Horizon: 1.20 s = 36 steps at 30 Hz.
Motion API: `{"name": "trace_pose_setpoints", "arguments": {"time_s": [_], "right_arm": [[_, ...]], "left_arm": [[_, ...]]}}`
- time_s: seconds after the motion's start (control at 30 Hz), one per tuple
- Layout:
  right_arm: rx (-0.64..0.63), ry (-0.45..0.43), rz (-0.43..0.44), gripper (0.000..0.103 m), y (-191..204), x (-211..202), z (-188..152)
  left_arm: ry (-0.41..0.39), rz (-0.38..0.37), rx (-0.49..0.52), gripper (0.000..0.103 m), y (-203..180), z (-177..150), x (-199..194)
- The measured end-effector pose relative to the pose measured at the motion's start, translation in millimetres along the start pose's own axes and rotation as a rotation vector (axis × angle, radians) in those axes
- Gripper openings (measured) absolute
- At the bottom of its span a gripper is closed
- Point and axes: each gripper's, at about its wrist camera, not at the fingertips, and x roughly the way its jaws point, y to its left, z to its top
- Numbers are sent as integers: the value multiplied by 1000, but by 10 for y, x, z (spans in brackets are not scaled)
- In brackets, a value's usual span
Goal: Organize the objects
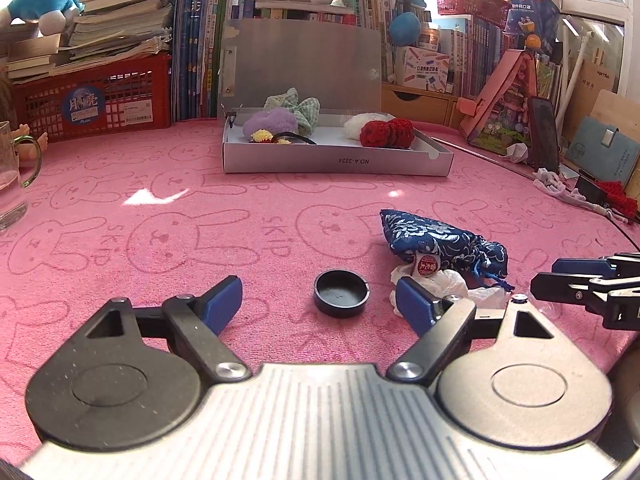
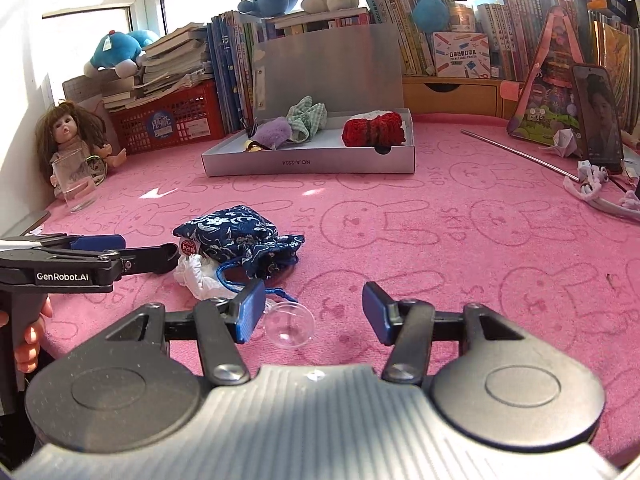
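Observation:
A small black round cap (image 1: 341,293) lies on the pink cloth between the fingers of my left gripper (image 1: 320,306), which is open and not touching it. My right gripper (image 2: 314,312) is open too, with a clear little dish (image 2: 289,325) between its fingers, close to the left pad and well apart from the right one. A blue patterned drawstring pouch (image 2: 240,240) lies beyond the dish, beside crumpled white plastic (image 2: 196,276) and a small red-labelled piece (image 1: 427,267). The left gripper (image 2: 148,249) shows at the left edge, next to the plastic.
An open grey cardboard box (image 1: 336,160) at the back holds knitted and fabric hair pieces. A glass mug (image 1: 12,184) stands at the left, with a doll (image 2: 70,140) behind it. At the right are a metal rod (image 2: 520,152) and a propped phone (image 2: 598,120). Books and baskets line the rear.

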Motion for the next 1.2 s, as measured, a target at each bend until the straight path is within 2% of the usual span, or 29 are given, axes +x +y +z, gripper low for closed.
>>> {"name": "trace_pose_setpoints", "arguments": {"time_s": [0.43, 0.67, 0.77, 0.97, 1.1, 1.2], "right_arm": [[-28, 18, -8, 68, 94, -15, -151], [-44, 13, -18, 64, 112, -15, -165], [-49, 11, -20, 58, 126, -9, -168], [-47, 7, -9, 48, 140, 4, -157], [-40, 5, -4, 34, 135, 9, -148], [-45, 0, -3, 32, 139, 2, -146]], "left_arm": [[-16, 33, 42, 87, -87, -102, 66], [-45, 13, 41, 84, -132, -104, 44], [-44, 5, 41, 79, -148, -94, 44], [-32, -33, 30, 59, -166, -74, 46], [-32, -43, 31, 45, -189, -73, 38], [-33, -38, 22, 38, -192, -62, 34]]}}
